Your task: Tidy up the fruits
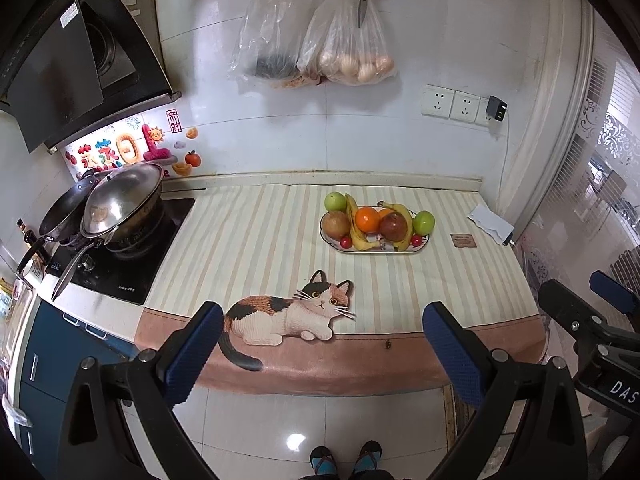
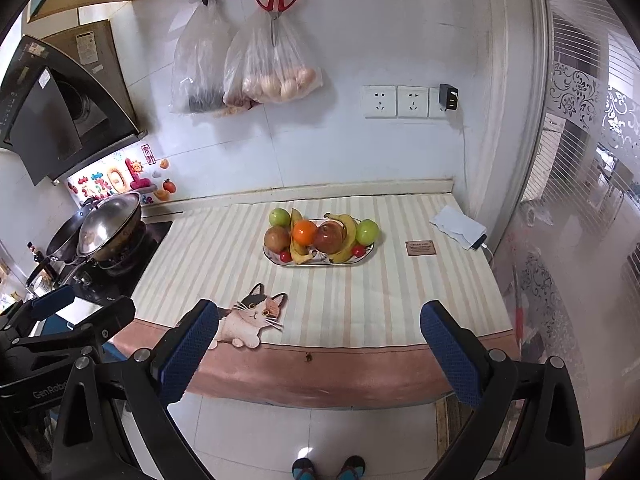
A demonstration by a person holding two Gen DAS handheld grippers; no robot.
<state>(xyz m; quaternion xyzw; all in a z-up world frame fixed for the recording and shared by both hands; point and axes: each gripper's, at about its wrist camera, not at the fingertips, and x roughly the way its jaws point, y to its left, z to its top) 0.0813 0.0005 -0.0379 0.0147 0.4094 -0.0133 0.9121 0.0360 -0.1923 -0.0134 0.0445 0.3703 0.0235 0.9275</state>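
Oval fruit plate [image 1: 420, 249] sits far-centre on the striped cat-print cloth [image 1: 256, 240], piled with bananas [image 1: 356, 228], an orange [image 1: 367, 219], green apples [image 1: 424, 222]; pieces behind are partly hidden. Left gripper [image 1: 323, 336] and right gripper [image 2: 319, 334] hover off the near edge, jaws wide, empty. Stove pans [image 1: 120, 204] left, tiled wall beyond.
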